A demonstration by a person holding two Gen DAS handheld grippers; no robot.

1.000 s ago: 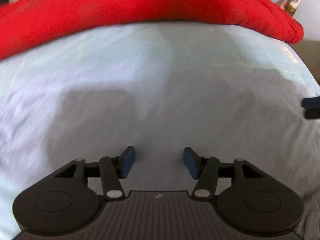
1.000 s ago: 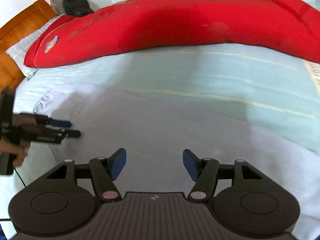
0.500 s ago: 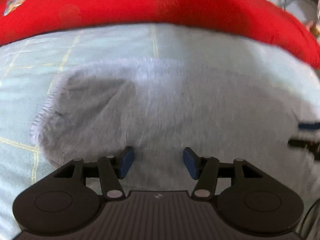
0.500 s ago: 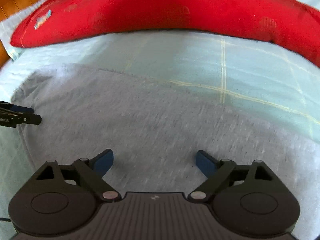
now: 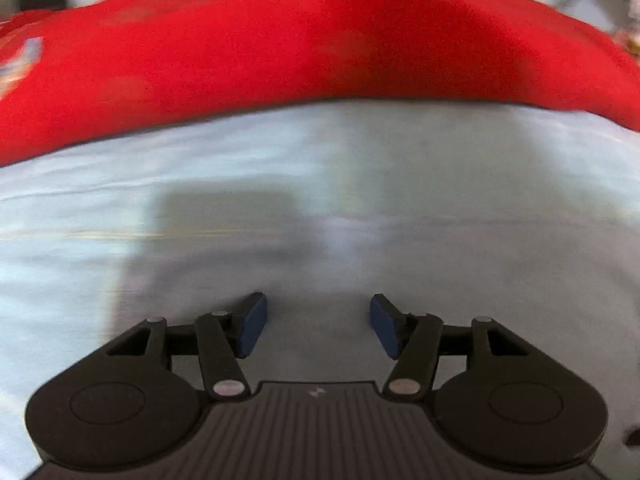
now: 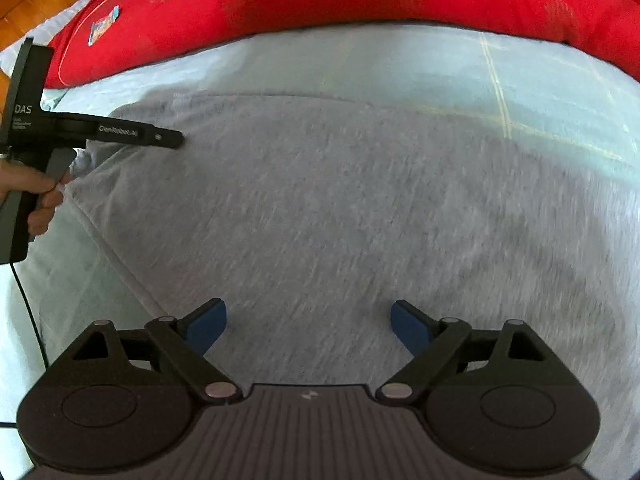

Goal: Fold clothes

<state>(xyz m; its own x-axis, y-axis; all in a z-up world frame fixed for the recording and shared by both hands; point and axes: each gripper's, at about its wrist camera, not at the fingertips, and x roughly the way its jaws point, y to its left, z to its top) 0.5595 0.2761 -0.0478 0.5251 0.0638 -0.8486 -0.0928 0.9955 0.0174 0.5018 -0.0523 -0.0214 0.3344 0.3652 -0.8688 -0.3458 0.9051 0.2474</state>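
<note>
Left wrist view: blurred; left tongs (image 5: 315, 322) open halfway, nothing between the blue pads, hanging over pale bed sheet (image 5: 80, 240) with a red quilt (image 5: 320, 48) across the far side.
Garment, left view: not clearly told from the sheet in the blur; a greyish patch lies ahead of the pads.
Right wrist view: right tongs (image 6: 308, 326) spread wide and empty, jaws just opened further, poised above the grey garment (image 6: 340, 208) spread flat on the bed.
Left tongs, right view: seen from the side at the garment's far left corner (image 6: 170, 139), held by a hand (image 6: 38, 196); contact with the cloth cannot be told.
Step in hand: probably reaching for edges to start a fold.
Doing it well: pinch hem or corner, not mid-panel; match both grips; lift together, lay edge to edge without dragging wrinkles.
</note>
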